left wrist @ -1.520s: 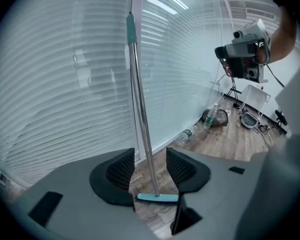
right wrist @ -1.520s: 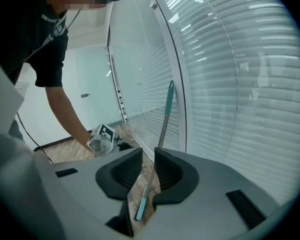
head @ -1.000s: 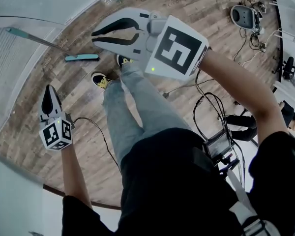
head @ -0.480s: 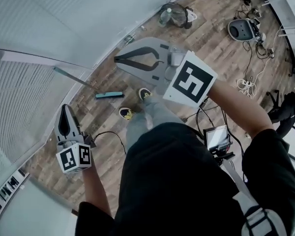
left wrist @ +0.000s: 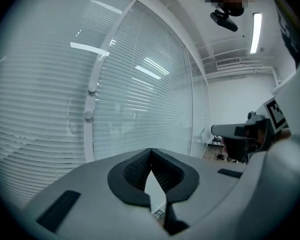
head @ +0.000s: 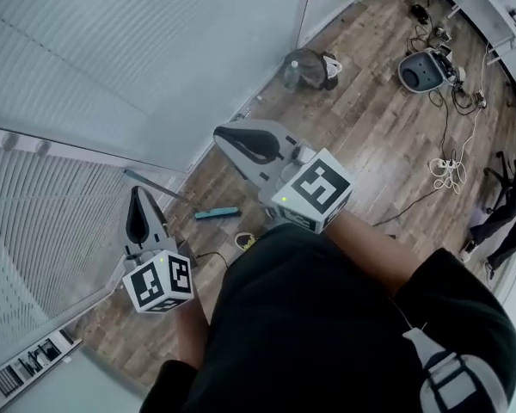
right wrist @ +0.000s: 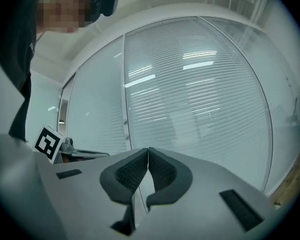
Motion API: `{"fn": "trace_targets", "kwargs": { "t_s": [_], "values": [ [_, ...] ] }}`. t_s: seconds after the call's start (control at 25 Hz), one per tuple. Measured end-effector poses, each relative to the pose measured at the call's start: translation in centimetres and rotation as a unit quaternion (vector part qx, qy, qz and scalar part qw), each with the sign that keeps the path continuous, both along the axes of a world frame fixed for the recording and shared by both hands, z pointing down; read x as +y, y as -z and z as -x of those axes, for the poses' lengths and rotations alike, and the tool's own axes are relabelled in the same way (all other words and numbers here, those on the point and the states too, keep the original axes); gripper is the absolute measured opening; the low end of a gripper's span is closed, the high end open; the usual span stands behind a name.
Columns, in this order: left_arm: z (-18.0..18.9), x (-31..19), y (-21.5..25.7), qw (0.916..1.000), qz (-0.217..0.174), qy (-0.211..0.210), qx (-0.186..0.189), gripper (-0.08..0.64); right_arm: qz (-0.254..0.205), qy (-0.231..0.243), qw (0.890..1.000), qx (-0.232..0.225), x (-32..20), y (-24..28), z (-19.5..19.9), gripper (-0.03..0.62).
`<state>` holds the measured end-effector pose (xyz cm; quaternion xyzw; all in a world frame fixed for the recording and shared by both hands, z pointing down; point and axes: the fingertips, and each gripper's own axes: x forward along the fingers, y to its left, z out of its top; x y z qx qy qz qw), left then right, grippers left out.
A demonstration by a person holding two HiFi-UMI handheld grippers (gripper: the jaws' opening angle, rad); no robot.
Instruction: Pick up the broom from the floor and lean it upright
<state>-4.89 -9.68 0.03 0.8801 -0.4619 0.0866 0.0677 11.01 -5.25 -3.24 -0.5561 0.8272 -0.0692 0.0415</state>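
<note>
Here, the left gripper (head: 138, 193) and right gripper (head: 221, 133) are hovering with jaws pinched together, gripping nothing. The broom (head: 218, 212) is resting between them, well below both, head on the wooden floor (head: 361, 127), handle slanting toward the glass wall (head: 112, 76).

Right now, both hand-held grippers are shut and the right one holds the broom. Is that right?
No. Both are shut, but the right hand-held gripper holds nothing, as the right gripper view shows. The broom is down on the floor in the head view.
</note>
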Motion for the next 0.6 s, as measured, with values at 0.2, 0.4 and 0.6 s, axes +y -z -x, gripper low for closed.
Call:
{"fn": "trace_targets", "kwargs": {
  "t_s": [0.2, 0.4, 0.6],
  "values": [
    [-3.7, -0.1, 2.4, 0.9994, -0.032, -0.016, -0.002, 0.023, -0.030, -0.004, 0.999, 0.014, -0.2, 1.7, -0.6, 0.020],
    [-3.8, -0.6, 3.3, 0.9985, -0.053, -0.008, -0.009, 0.023, -0.037, -0.006, 0.999, 0.002, -0.9, 1.5, -0.8, 0.020],
    [-3.4, 0.1, 3.6, 0.9985, -0.054, -0.008, -0.011, 0.023, -0.034, -0.001, 0.999, -0.009, -0.7, 1.0, -0.5, 0.020]
  ]
}}
